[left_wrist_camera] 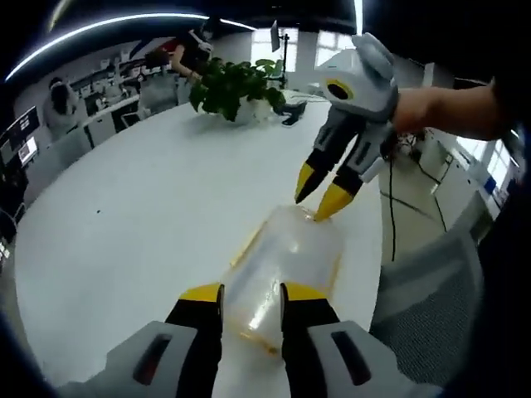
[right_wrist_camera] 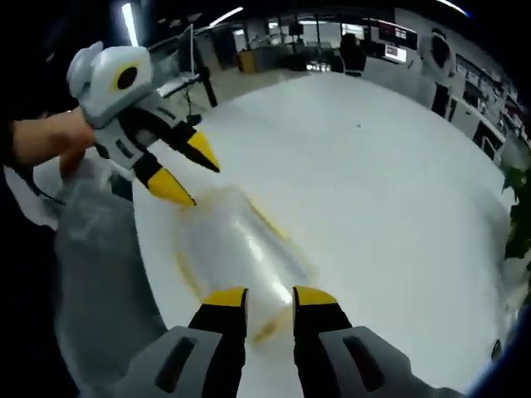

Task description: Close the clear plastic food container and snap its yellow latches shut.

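The clear plastic food container (left_wrist_camera: 286, 261) with yellow latches (left_wrist_camera: 246, 245) lies blurred on the white table (left_wrist_camera: 149, 207), close to its edge. My left gripper (left_wrist_camera: 251, 298) stands at the container's near end with the clear plastic showing between its jaws. In the right gripper view the left gripper (right_wrist_camera: 187, 171) is open, its lower tip at the container's (right_wrist_camera: 236, 249) far rim. My right gripper (left_wrist_camera: 318, 197), held by a hand, comes in from the upper right, jaws slightly apart, one tip touching the far edge. In its own view the right gripper (right_wrist_camera: 270, 300) is at the container's near end.
A potted plant (left_wrist_camera: 236, 87) stands at the table's far side, also seen as leaves (right_wrist_camera: 518, 215) at the right. A grey mesh chair (left_wrist_camera: 436, 290) sits just past the table edge beside the container. People work at desks (left_wrist_camera: 116, 104) beyond.
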The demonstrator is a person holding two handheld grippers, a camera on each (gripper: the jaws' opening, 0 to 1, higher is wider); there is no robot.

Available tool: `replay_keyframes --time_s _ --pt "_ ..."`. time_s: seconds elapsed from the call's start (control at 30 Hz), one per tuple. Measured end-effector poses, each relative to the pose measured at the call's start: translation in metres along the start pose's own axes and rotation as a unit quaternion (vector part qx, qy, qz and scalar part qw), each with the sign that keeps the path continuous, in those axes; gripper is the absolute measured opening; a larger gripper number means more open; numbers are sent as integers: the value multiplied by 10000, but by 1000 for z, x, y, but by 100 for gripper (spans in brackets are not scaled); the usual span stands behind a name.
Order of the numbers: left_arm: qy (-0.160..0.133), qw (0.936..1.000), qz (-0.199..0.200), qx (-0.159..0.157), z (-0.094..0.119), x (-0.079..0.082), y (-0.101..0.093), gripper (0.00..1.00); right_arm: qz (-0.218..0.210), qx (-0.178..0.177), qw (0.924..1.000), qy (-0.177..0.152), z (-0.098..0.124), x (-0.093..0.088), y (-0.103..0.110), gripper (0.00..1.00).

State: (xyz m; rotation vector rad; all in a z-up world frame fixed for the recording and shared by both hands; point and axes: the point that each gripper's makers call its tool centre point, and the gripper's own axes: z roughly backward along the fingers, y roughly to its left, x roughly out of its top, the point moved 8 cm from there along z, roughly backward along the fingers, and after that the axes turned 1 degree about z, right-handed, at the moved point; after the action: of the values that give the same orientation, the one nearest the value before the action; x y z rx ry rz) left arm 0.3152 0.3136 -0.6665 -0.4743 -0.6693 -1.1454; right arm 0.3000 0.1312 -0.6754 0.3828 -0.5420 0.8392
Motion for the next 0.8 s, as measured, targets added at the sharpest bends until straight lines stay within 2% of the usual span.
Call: replay_keyframes --time_s 0.13,0.2,0.27,0.3,0.37,0.5,0.67,0.8 --pt "214 9987 -436 -123 -5 0 -6 23 522 -63 9986 104 -4 11 -2 15" --pt "332 9975 -619 -115 -8 0 -10 22 769 -147 9969 56 -7 19 -2 6" --pt "357 9968 -694 -195 -10 1 -14 20 1007 -35 9949 50 -9 24 1 0" --pt "357 9960 -783 -222 -12 2 -15 19 964 14 9953 5 -11 26 4 0" --pt "395 9956 -802 -272 -15 4 -16 19 970 248 9948 189 -16 27 7 0" --pt "493 9931 -995 -366 -21 6 -16 19 1264 243 9908 410 -25 27 9 0" --pt "585 9887 -1273 -542 -27 5 -21 19 1267 330 9906 391 -31 29 11 0" --pt "655 9871 -1324 -620 -30 4 -27 19 1241 380 9908 378 -34 29 11 0"
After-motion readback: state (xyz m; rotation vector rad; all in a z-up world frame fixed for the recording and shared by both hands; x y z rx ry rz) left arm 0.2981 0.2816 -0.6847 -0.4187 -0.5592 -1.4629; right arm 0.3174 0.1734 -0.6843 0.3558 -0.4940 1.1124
